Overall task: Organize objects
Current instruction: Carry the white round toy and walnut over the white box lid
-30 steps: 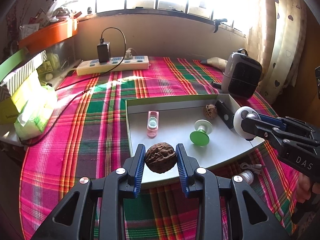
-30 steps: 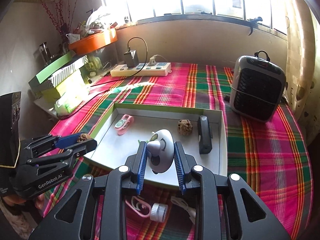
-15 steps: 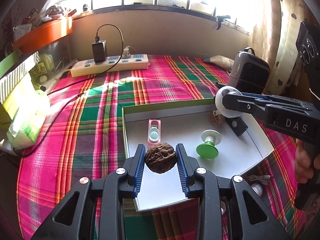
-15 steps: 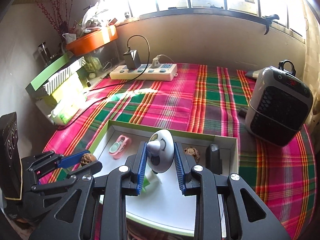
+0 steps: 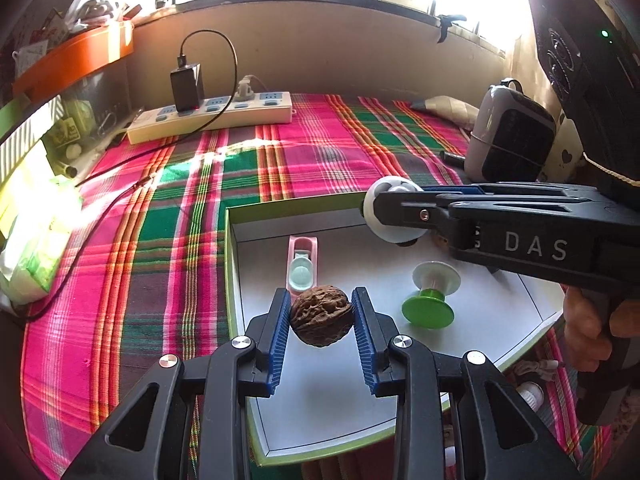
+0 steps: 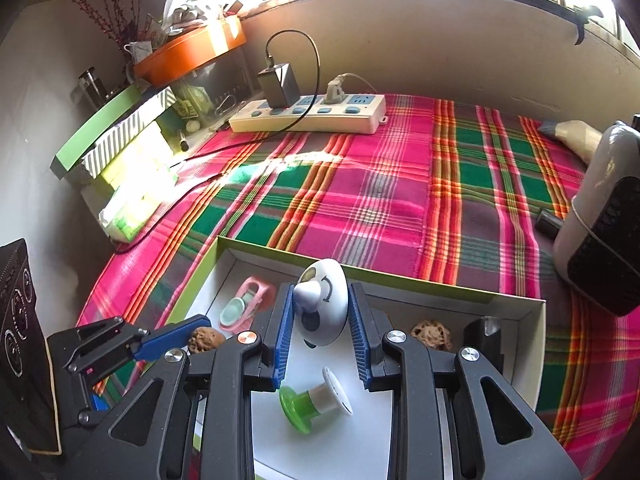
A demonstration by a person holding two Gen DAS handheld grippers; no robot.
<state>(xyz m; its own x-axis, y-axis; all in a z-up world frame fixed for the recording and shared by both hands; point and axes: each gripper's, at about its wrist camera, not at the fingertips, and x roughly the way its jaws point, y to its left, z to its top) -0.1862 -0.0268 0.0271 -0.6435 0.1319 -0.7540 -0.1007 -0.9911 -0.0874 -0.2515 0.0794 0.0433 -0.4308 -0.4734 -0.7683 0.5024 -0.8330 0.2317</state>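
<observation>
Gripping wrinkled round walnut

Only legible txt: white "DAS" on side of right gripper body, left wrist view; nothing else readable.

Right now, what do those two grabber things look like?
Both are black plastic with open triangle cut-outs, silver screws and two fingers lined with ridged blue pads. The right gripper has white letters "DAS" on its side. The left gripper carries a black box with round dial markings behind it.
</observation>
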